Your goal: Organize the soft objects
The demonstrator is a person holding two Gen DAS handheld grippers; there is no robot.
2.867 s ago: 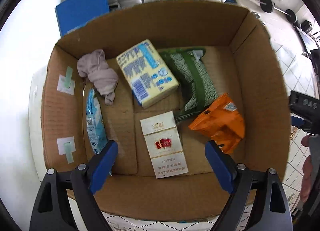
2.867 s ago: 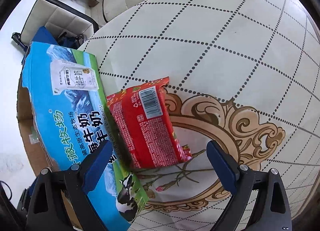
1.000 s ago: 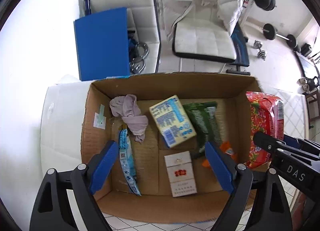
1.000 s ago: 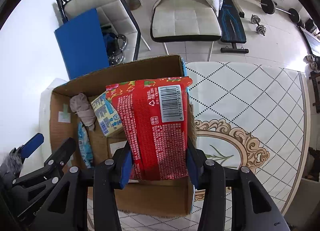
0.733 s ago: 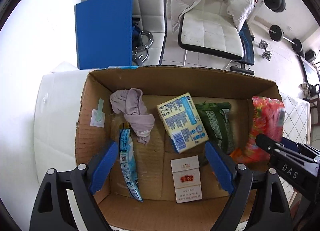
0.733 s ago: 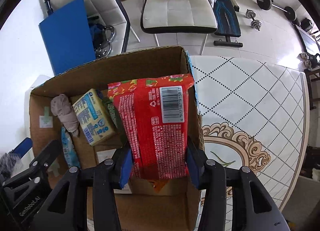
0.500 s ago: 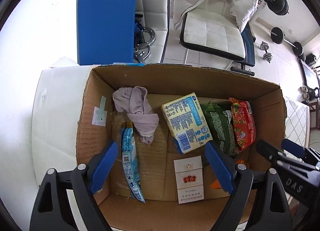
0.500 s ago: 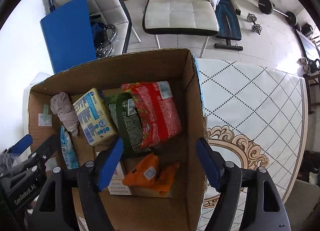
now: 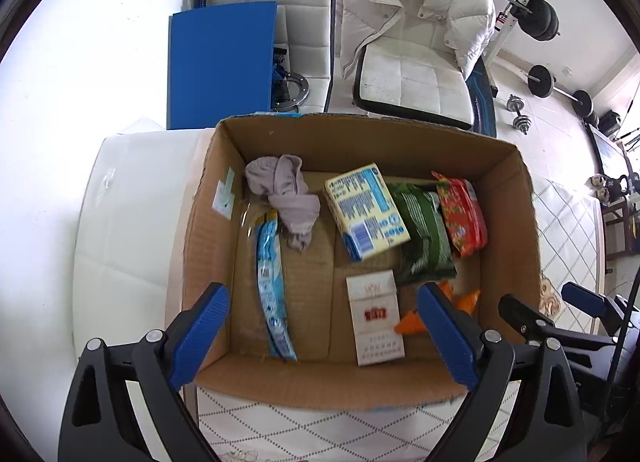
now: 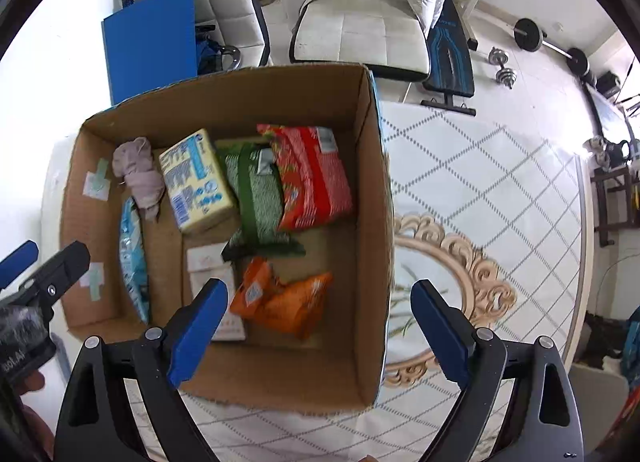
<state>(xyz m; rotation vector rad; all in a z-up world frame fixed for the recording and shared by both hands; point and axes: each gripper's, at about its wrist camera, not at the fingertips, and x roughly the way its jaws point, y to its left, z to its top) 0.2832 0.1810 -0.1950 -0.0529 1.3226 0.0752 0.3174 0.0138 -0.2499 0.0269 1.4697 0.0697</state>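
An open cardboard box (image 9: 360, 138) (image 10: 376, 182) holds the red snack packet (image 9: 462, 218) (image 10: 312, 178) lying at its far right, next to a green packet (image 9: 424, 234) (image 10: 256, 194), a yellow-blue tissue pack (image 9: 366, 216) (image 10: 196, 180), a grey cloth (image 9: 286, 192) (image 10: 140, 176), a blue sachet (image 9: 270, 290), a white carton (image 9: 374, 320) and an orange packet (image 10: 284, 300). My left gripper (image 9: 322, 336) is open and empty above the box's near edge. My right gripper (image 10: 318, 332) is open and empty above the box's near right corner.
The box stands on a table with a white diamond-patterned cloth (image 10: 480, 190). Beyond it are a white chair with a puffy jacket (image 9: 416, 34), a blue board (image 9: 220, 66) and dumbbells (image 9: 520, 114) on the floor. The right gripper shows at the left view's right edge (image 9: 560, 322).
My right gripper opened and let the red packet drop into the box beside the green packet, then drew back. My left gripper stayed open and rose slightly.
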